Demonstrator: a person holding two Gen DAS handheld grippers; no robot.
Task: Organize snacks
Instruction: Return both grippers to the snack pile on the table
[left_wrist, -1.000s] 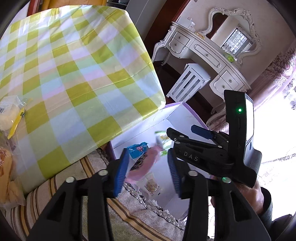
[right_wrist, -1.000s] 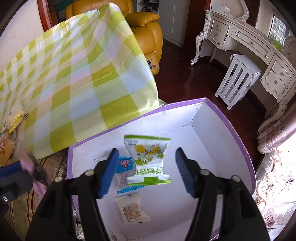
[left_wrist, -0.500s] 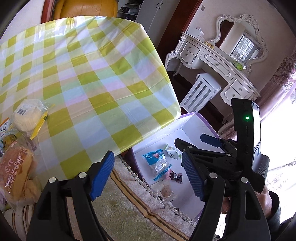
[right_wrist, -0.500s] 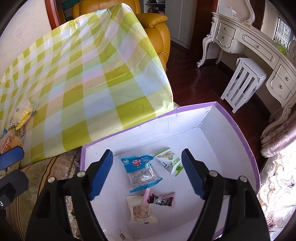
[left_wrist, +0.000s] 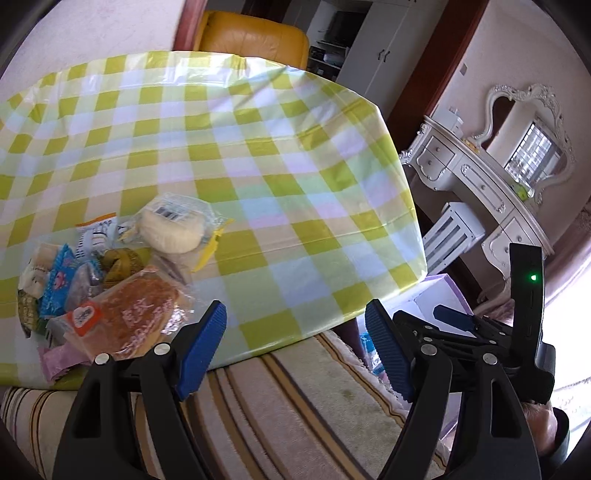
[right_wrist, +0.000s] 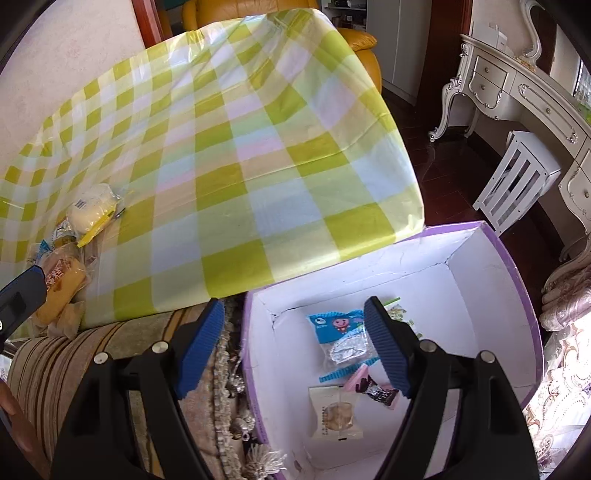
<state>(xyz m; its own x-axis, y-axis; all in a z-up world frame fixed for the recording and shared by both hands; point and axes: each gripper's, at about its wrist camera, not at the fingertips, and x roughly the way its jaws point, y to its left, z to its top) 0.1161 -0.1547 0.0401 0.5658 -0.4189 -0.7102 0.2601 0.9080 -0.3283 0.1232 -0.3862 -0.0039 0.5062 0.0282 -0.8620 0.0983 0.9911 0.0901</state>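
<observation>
A bedroom-like room with an ornate white dressing table (right_wrist: 532, 85), a small white slatted stool (right_wrist: 517, 177) and an orange leather armchair (left_wrist: 255, 37) behind a table spread with a green-and-yellow checked tablecloth (left_wrist: 229, 155). On the floor by the table's near right corner stands a purple-edged white cardboard box (right_wrist: 491, 295), on a striped rug (left_wrist: 295, 413). In the box lie a blue packet with a pink cartoon face (right_wrist: 338, 328), a green-and-white packet (right_wrist: 400, 314) mostly hidden behind a finger, a pink-wrapped candy (right_wrist: 371, 386) and a clear packet holding a round biscuit (right_wrist: 336, 411).

A second ago the pink candy sat between the left gripper's fingers above the box and the green packet hung between the right gripper's; both now lie in the box. The left view has swung from the box to the pile of snacks (left_wrist: 99, 288) near the table's near left edge: a wrapped brown bread (left_wrist: 136, 314), a white bun in clear wrap (left_wrist: 173, 225) and small packets in blue, green and pink.

The left gripper (left_wrist: 295, 349) has just been opening; its jaws stand spread with nothing between them, over the table's near edge and angled down. The right gripper (right_wrist: 295, 347) has also been opening and is spread and empty, tilted steeply down over the box's left wall.
</observation>
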